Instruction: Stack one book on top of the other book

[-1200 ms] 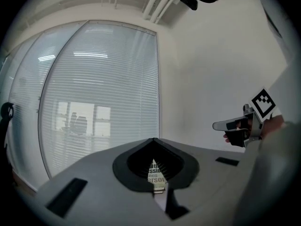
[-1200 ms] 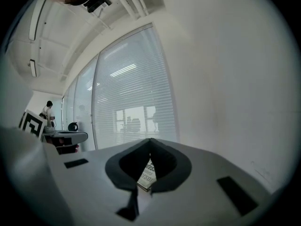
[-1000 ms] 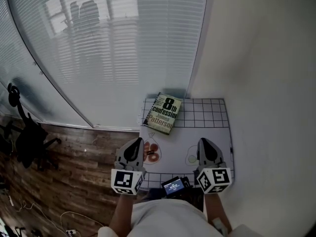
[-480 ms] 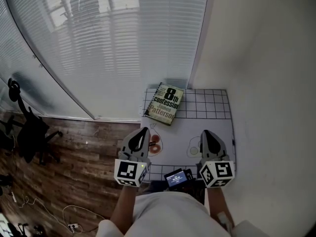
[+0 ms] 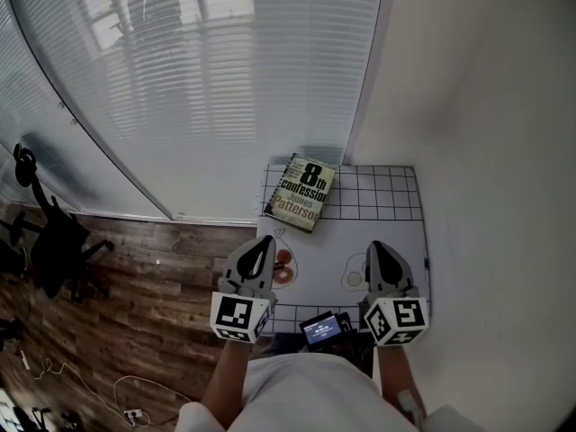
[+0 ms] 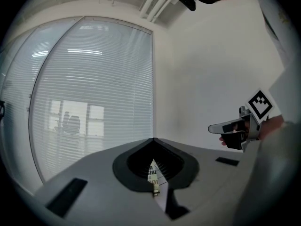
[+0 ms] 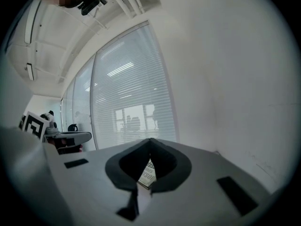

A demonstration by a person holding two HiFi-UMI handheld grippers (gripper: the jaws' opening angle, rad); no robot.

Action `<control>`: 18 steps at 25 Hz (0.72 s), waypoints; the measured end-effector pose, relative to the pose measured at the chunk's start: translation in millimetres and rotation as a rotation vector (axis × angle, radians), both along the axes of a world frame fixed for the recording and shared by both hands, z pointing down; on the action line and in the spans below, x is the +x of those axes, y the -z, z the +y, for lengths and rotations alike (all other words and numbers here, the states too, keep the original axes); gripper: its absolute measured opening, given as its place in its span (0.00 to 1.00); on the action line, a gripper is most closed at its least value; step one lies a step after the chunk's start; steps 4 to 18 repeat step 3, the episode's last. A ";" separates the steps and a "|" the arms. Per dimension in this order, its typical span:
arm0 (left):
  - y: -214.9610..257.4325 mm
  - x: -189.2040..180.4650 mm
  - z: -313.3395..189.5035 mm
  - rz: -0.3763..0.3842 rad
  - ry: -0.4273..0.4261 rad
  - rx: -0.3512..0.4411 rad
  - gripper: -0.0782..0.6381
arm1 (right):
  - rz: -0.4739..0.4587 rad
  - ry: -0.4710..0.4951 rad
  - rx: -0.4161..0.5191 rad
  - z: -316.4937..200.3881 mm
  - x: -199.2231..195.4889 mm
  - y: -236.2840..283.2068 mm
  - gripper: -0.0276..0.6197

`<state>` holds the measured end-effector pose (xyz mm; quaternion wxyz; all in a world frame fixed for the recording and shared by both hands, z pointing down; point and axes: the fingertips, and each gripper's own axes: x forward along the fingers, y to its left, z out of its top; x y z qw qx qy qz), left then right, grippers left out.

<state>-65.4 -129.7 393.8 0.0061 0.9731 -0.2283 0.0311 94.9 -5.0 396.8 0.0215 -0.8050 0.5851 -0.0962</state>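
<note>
Evidently neither tool is committed to a reach: the left gripper (image 5: 262, 246) and right gripper (image 5: 376, 250) hover level, jaws pressed together on nothing. The book (image 5: 304, 193) lies well ahead of the left one on the table (image 5: 396, 232); whether another sits beneath it, I cannot tell

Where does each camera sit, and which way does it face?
Head view: on the person's head, facing steeply down at the table, book, left gripper and right gripper.
Left gripper view: on that gripper, facing along its shut jaws toward the blinds; the right gripper shows at right.
Right gripper view: likewise, with the left gripper at left.
Both gripper views glimpse the book.
</note>
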 end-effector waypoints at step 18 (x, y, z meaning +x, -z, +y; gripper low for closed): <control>-3.0 2.3 -2.1 -0.004 -0.001 -0.004 0.12 | -0.007 -0.008 0.000 -0.4 3.7 -2.7 0.05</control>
